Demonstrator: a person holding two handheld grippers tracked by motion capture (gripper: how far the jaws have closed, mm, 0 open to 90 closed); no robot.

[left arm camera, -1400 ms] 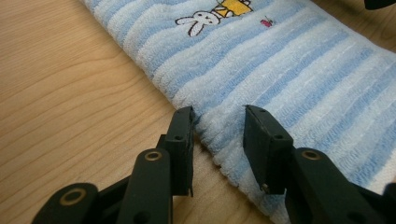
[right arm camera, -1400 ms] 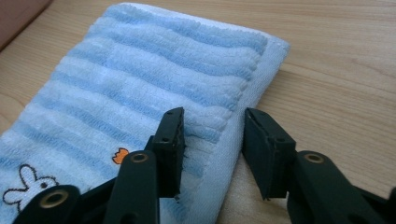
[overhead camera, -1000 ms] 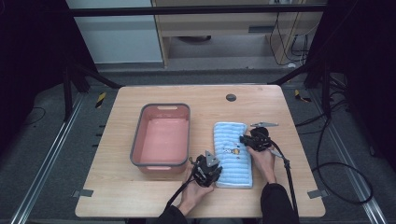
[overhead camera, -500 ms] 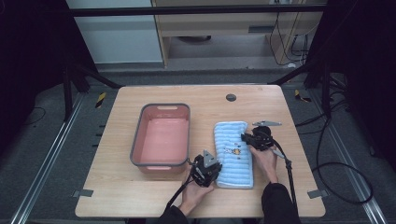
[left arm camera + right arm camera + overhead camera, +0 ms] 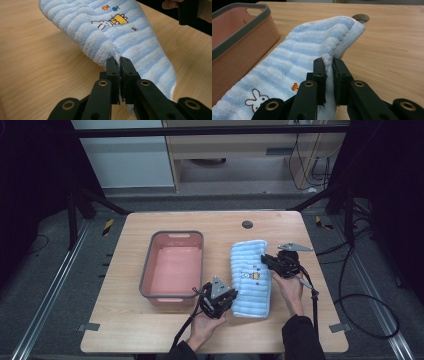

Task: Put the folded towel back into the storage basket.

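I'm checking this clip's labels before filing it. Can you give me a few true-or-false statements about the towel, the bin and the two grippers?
1. The left gripper is shut on the blue striped towel. True.
2. The right gripper hangs open above the table. False: it pinches the towel's edge.
3. The towel lies inside the pink bin. False: it is beside the bin, on the wooden table.
4. The towel bears a small rabbit picture. True.

1. Left gripper [image 5: 226, 301]: black body, grey three-cornered plate on top, black cable trailing toward 7 o'clock.
2. Right gripper [image 5: 269, 262]: black, grey plate at its 1 o'clock (cable runs toward 5 o'clock).
3. Jaws: black linkages with brass-ringed pivots.
4. Dark sleeves.
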